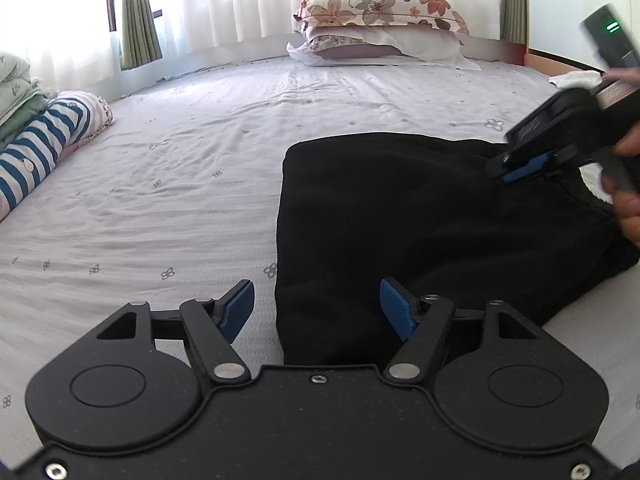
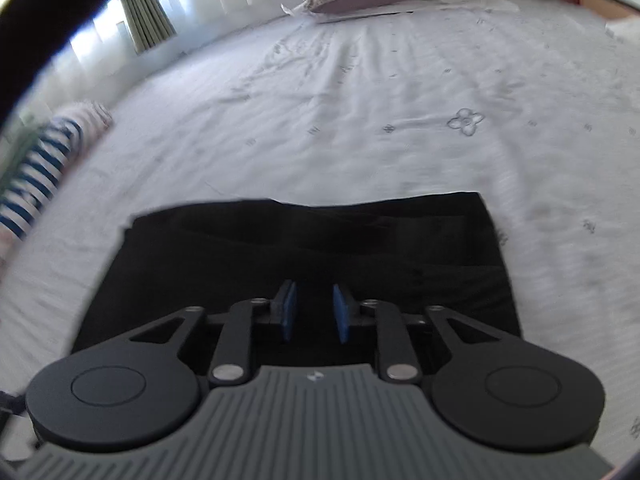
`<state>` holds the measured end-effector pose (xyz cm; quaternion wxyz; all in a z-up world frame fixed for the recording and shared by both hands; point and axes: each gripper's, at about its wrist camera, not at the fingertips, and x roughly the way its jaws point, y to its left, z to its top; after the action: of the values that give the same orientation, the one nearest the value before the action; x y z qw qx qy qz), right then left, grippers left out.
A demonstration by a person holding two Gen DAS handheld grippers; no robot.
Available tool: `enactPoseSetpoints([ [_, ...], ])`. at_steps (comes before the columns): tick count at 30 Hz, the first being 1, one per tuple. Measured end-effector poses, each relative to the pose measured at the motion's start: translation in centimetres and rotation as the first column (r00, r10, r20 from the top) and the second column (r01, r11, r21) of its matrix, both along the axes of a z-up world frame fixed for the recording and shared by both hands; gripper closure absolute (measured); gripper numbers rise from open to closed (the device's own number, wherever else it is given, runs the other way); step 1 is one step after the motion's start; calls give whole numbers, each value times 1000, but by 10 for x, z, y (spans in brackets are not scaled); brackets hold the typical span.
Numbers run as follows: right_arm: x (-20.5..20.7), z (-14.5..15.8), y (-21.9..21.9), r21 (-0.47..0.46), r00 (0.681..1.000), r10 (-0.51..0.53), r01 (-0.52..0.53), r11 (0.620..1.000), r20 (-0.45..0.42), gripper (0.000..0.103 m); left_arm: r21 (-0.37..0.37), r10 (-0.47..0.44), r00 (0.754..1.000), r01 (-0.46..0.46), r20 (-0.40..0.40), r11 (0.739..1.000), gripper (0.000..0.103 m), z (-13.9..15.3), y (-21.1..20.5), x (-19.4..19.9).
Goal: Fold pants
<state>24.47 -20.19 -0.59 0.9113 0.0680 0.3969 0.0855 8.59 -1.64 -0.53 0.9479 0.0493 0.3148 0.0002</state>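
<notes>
Your left gripper [image 1: 316,308] stands spread over the black pants [image 1: 420,220] edge; your right gripper [image 2: 314,312] (narrower gap) grips nothing.

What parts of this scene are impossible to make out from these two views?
- Black pants, left wrist view: near edge hidden behind the left gripper.
- Right gripper, right wrist view: motion blur and black cloth hide whether fabric sits between its pads.
- Striped bundle: cut off by the frame edge.
</notes>
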Motion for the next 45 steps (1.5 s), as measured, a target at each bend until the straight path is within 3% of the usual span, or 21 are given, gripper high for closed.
enactPoseSetpoints([
  [1, 5, -2, -6, -6, 999, -30, 30, 1000, 12, 82, -2, -5, 1000, 5, 2, 1000, 32, 0, 1, -3],
  [2, 9, -2, -14, 9, 997, -78, 78, 997, 8, 83, -10, -11, 1000, 11, 3, 1000, 30, 0, 2, -5],
  [4, 12, 8, -21, 30, 989, -151, 151, 988, -2, 79, -32, -24, 1000, 24, -5, 999, 28, 0, 6, -11],
  [5, 9, 14, -19, 19, 990, -137, 137, 990, 11, 74, -41, -28, 1000, 28, -10, 999, 28, 0, 6, -14],
  [6, 6, 20, -11, 6, 995, -96, 96, 995, 31, 80, -45, -31, 999, 31, -11, 999, 28, 1, 7, -18],
  [8, -5, 30, 14, 18, 998, 30, -31, 999, 60, 66, -49, -42, 999, 41, -5, 998, 28, 4, 8, -27],
  [13, -7, 34, 78, 105, 959, 279, -282, 954, 42, 63, -63, -46, 999, 45, -10, 997, 28, 3, 14, -42],
  [15, -5, 29, 103, 72, 944, 328, -330, 941, 39, 64, -58, -36, 999, 34, -40, 998, 28, -4, 15, -43],
  [17, 0, 26, 121, 4, 937, 346, -346, 938, 52, 59, -67, -32, 998, 29, -46, 997, 28, -11, 19, -46],
  [21, 22, 14, 123, -45, 956, 291, -289, 956, 44, 52, -87, -41, 999, 38, -28, 996, 27, -14, 25, -51],
  [25, 34, 14, 106, 66, 974, 223, -225, 972, 46, 52, -88, -45, 999, 42, -22, 995, 27, -14, 27, -52],
  [27, 25, 22, 101, 90, 972, 220, -227, 970, 80, 54, -86, -43, 999, 41, -27, 995, 27, -13, 28, -53],
  [31, -4, 35, 83, 131, 967, 222, -238, 962, 124, 48, -99, -27, 999, 24, -33, 995, 28, -4, 34, -57],
  [37, -70, 32, 44, 137, 968, 209, -227, 964, 136, 44, -104, -28, 999, 31, 30, 994, 27, 20, 35, -66],
  [43, -112, 6, 16, 35, 986, 133, -137, 990, 101, 43, -75, -29, 994, 38, 109, 996, 24, 31, 19, -55],
  [45, -121, 2, 8, 32, 986, 119, -123, 992, 114, 43, -33, -1, 995, 5, 100, 999, 24, 25, 12, -43],
])
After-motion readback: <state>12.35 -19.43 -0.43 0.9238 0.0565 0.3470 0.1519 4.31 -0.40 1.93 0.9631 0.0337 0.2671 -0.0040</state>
